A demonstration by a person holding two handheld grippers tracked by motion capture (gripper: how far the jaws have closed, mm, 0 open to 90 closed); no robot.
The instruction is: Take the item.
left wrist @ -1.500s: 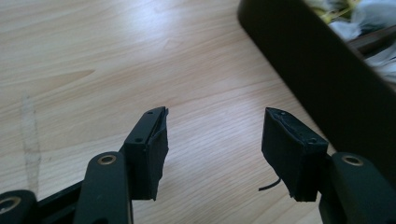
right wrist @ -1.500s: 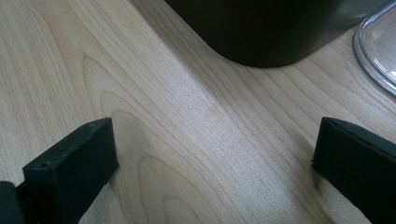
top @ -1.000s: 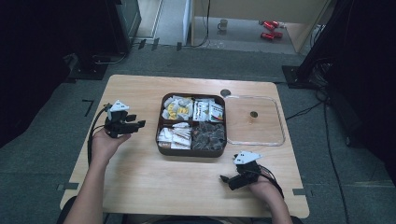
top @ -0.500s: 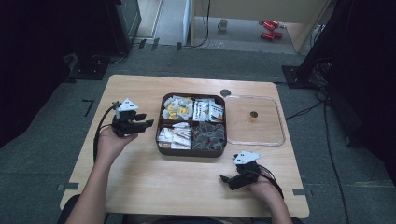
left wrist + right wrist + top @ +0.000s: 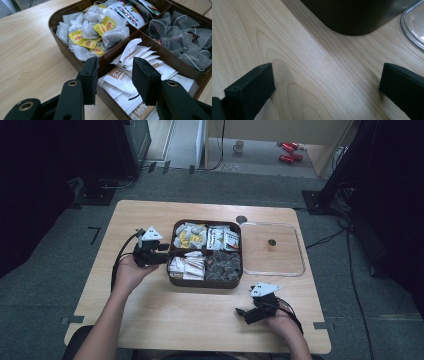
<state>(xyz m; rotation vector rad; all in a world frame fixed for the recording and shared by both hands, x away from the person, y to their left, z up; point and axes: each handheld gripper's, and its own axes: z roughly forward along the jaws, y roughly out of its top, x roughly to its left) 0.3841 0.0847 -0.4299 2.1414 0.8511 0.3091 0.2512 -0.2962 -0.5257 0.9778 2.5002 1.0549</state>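
Note:
A dark brown four-compartment box (image 5: 171,279) (image 5: 57,17) sits mid-table. It holds yellow-tagged tea bags (image 5: 188,236) (image 5: 95,27), printed packets (image 5: 223,238) (image 5: 130,13), white sachets (image 5: 187,266) (image 5: 125,75) and dark mesh tea bags (image 5: 223,265) (image 5: 180,37). My left gripper (image 5: 164,253) (image 5: 115,75) is open at the box's left rim, its jaws straddling the wall by the white sachets, holding nothing. My right gripper (image 5: 241,312) (image 5: 325,82) rests open and low over bare wood near the front edge, with the box's corner (image 5: 352,17) ahead of it.
A clear plastic lid (image 5: 272,249) (image 5: 414,25) lies flat just right of the box. A small dark round spot (image 5: 241,219) marks the table behind the box. The table's front edge runs close to my right hand.
My left gripper has moved right, from the table's left part to the box's left rim. The right gripper has stayed in place.

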